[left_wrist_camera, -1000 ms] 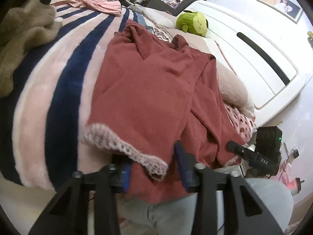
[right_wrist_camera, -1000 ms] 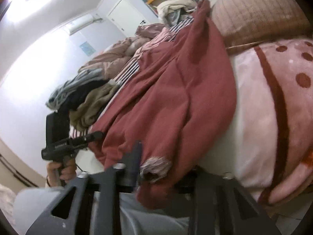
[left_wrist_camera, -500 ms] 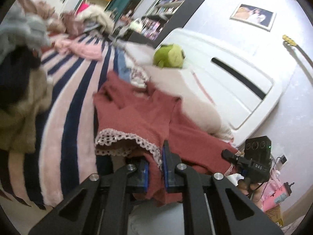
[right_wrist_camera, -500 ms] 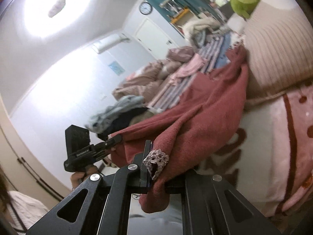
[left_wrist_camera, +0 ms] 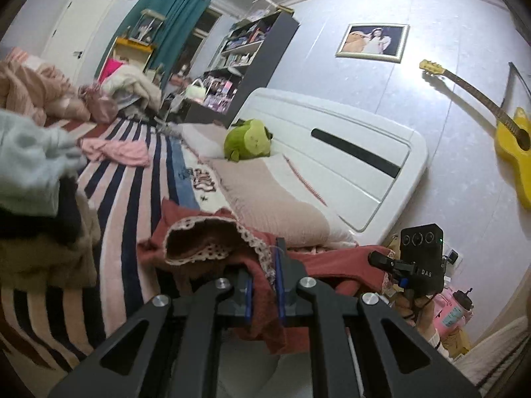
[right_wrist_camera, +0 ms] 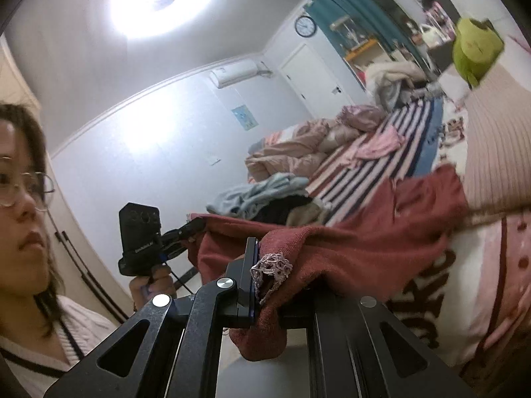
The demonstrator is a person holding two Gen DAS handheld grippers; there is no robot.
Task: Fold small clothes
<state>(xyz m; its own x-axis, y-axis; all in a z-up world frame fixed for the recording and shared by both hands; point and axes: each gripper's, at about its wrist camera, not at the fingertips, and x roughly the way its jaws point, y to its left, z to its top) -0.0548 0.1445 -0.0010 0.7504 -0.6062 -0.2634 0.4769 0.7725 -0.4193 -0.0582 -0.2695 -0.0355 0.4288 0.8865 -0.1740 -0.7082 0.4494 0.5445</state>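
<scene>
Both grippers hold the same red garment (left_wrist_camera: 212, 242) by its lace hem. The left gripper (left_wrist_camera: 264, 293) is closed on the cloth: its two blue pads press a fold of red fabric between them, just beside the lace edge. The right gripper (right_wrist_camera: 262, 285) is also closed on the garment (right_wrist_camera: 365, 242), with a small knot of lace bunched at its left pad; its right finger is hidden under the cloth, so the grip there is probably firm, but I cannot see the contact itself.

The garment hangs between the two grippers like a short bridge, and its far end lies on the striped blanket (left_wrist_camera: 132, 192), close to the pillow (left_wrist_camera: 265, 199). So the long axis runs away from the person, from the held hem toward the headboard (left_wrist_camera: 348, 152), while the hem runs sideways from one gripper to the other. Both hands are equally near, each on its own corner of the hem. In my judgement the next move depends on this: the hem must travel forward over the resting part, and both corners must go together so that the fold stays straight.

Compared with one second ago, the garment is no longer spread flat on the bed. Its near part is now raised in the air, the hem opens like a mouth, and much less cloth lies on the blanket. The left jaws, which stood apart then, are now shut. Both cameras look more level, and show the walls and the guitar (left_wrist_camera: 511, 139).
</scene>
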